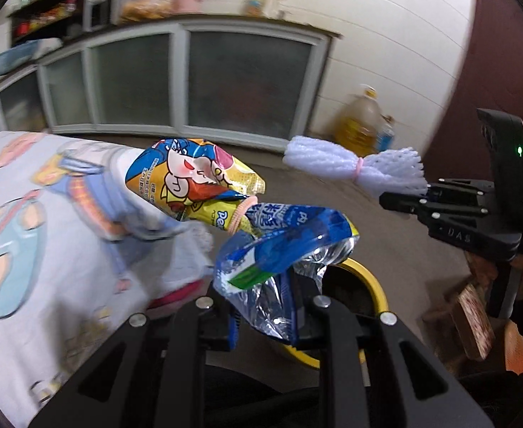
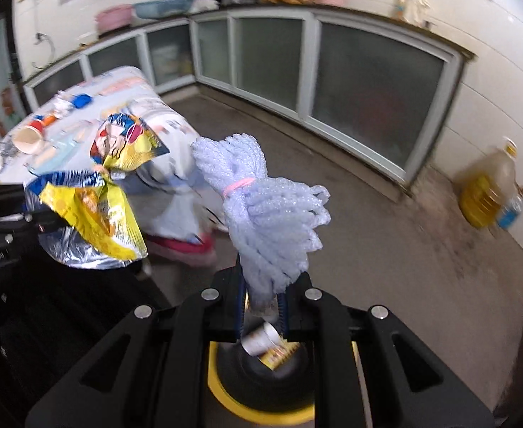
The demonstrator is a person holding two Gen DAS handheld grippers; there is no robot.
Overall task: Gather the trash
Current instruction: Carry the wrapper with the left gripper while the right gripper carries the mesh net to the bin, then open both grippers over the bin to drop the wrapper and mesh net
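My left gripper (image 1: 266, 315) is shut on a crumpled snack wrapper (image 1: 261, 235), blue, yellow and foil, tied with a pink band; the same snack wrapper (image 2: 97, 199) shows at the left of the right wrist view. My right gripper (image 2: 263, 308) is shut on a white foam net bundle (image 2: 261, 207) bound with a pink band, and that foam net bundle (image 1: 354, 167) juts from the right gripper (image 1: 389, 199) in the left wrist view. A yellow-rimmed bin (image 2: 225, 403) lined with a black bag sits below both grippers, holding a paper cup (image 2: 261, 339) and a wrapper.
A table with a cartoon-print cloth (image 2: 147, 92) stands at the left, with a paper cup (image 2: 29, 139) and small scraps on it. Glass-fronted cabinets (image 2: 368, 82) line the walls. An oil jug (image 2: 489, 185) and a bottle stand on the grey floor. A wooden stool (image 1: 475, 317) is at the right.
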